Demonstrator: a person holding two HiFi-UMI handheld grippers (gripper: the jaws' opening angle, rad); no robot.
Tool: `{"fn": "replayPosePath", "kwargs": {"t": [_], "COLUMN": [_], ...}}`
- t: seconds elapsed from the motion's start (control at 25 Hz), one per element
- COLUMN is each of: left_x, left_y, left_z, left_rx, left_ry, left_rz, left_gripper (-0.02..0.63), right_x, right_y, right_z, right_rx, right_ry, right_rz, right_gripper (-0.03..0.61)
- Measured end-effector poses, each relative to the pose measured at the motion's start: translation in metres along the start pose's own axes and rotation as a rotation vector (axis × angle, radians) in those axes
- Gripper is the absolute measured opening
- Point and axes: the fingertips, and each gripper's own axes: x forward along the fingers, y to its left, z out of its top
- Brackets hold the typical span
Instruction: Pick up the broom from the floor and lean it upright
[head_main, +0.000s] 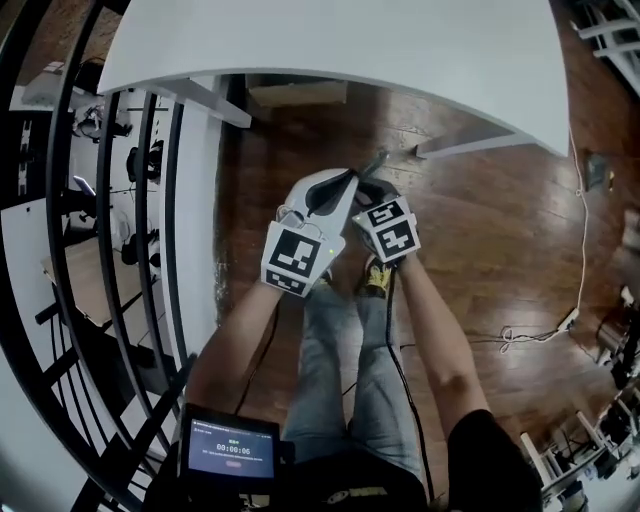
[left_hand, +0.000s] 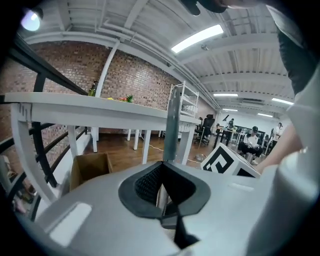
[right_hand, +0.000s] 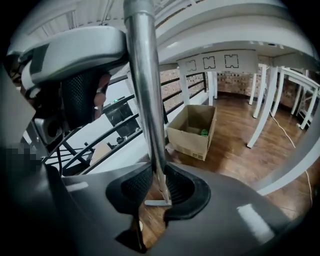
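Note:
The broom's metal handle (right_hand: 146, 90) stands nearly upright and runs between the jaws of both grippers. In the right gripper view it passes down through my right gripper (right_hand: 160, 187), which is shut on it, to the small flat broom head (right_hand: 158, 202) on the wood floor. My left gripper (right_hand: 75, 55) clamps the handle higher up. In the left gripper view the handle (left_hand: 171, 125) rises from the shut left gripper (left_hand: 162, 187), with the right gripper's marker cube (left_hand: 225, 162) beside it. The head view shows my left gripper (head_main: 335, 185) and right gripper (head_main: 375, 188) side by side, the handle tip (head_main: 376, 160) poking out beyond them.
A white table (head_main: 350, 40) stretches just ahead, its legs (right_hand: 260, 105) on the wood floor. An open cardboard box (right_hand: 192, 130) sits under it. A black railing (head_main: 110, 250) runs along the left. A white cable (head_main: 530, 335) lies on the floor at right.

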Motion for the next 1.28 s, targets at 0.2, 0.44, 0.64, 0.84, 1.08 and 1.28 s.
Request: {"fn": "replayPosePath", "kwargs": {"t": [0.2,0.44,0.64,0.84,1.08,1.28], "left_x": [0.027,0.042,0.05,0.054,0.054,0.053], "left_y": [0.006,0.015,0.012,0.017,0.023,0.027], "left_z": [0.024,0.05,0.042,0.03,0.027,0.019], "left_rx": [0.014,0.003,0.04,0.022,-0.01,-0.005], "left_ry": [-0.007,-0.041,-0.012,0.0,-0.005,0.007], "left_rz": [0.006,0.036,0.03,0.039,0.041,0.048], "left_gripper": [0.017,0.017,0.017,0.017,0.017,0.017], "right_x": [-0.004,-0.005,0.005,0.016,0.017,0.017], "right_y": [-0.02,-0.044,-0.071,-0.076,-0.078,-0.078], "right_z": [0.011,0.033,0.05,0.055,0.054,0.06], "right_rx": [0.001,-0.009,0.031,0.022,0.045,0.04], "right_ry": [-0.019,-0.016,-0.036,-0.042,-0.076,-0.143], "right_rz": [-0.015,-0.044,-0.069,-0.071,-0.06,-0.051], "right_gripper": [0.082,0.084,0.086,0.086,0.091,0.117]}}
